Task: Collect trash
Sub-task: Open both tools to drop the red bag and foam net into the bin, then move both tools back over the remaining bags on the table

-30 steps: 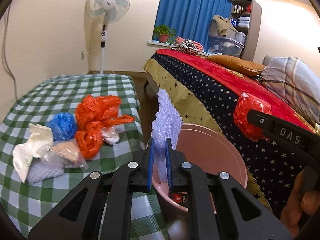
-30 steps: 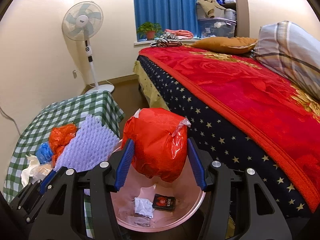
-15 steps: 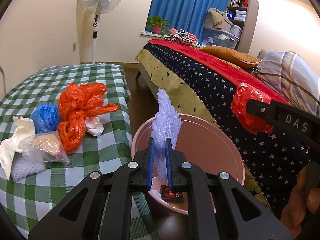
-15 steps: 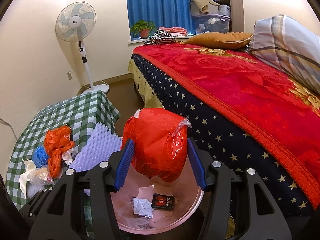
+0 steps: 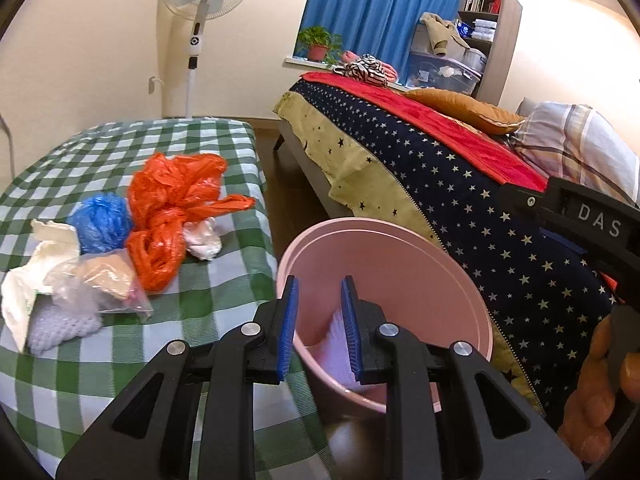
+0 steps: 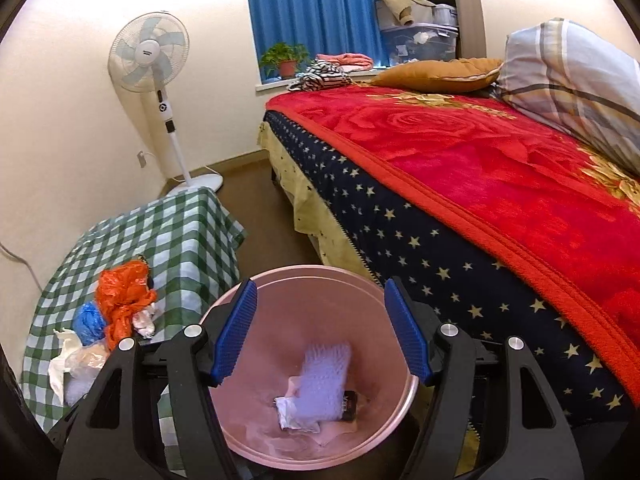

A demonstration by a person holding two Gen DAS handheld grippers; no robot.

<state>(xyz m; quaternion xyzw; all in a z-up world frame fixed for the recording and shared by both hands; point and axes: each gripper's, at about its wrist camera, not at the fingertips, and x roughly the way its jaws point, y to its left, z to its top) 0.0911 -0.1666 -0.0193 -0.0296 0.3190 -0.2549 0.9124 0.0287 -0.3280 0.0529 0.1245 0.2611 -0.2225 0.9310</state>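
**Both grippers let go over the pink bin**

The left gripper [image 5: 319, 322] hangs right above the near rim of the pink bin [image 5: 404, 240], its blue pads apart with nothing between them; its jaws have just been opening. The purple foam sheet [image 6: 324, 380] is down in the bin, blurred in the right wrist view, so it may be mid-fall or only just landed. Its long axis runs roughly from the bin floor up toward the far wall, the upper short edge pointing away from the camera, the lower end lying over crumpled white paper [image 6: 294, 412] and a dark packet [image 6: 350, 404].

The right gripper [image 6: 324, 330] sits over the same bin, pitched down into it, jaws wide and empty, and they too have just been opening. The red bag it would have dropped cannot be made out in the bin.

Why here? The bin stands on the floor between the checked table [image 5: 208, 292] and the bed [image 6: 460, 208], so both hands can release straight down into it.

More trash waits on the table: an orange plastic bag [image 5: 172, 216], a blue wad [image 5: 102, 222], white paper [image 5: 36, 272] and a clear bag [image 5: 100, 288], all bunched together, well apart from either gripper. By the look of it, the job is partway done
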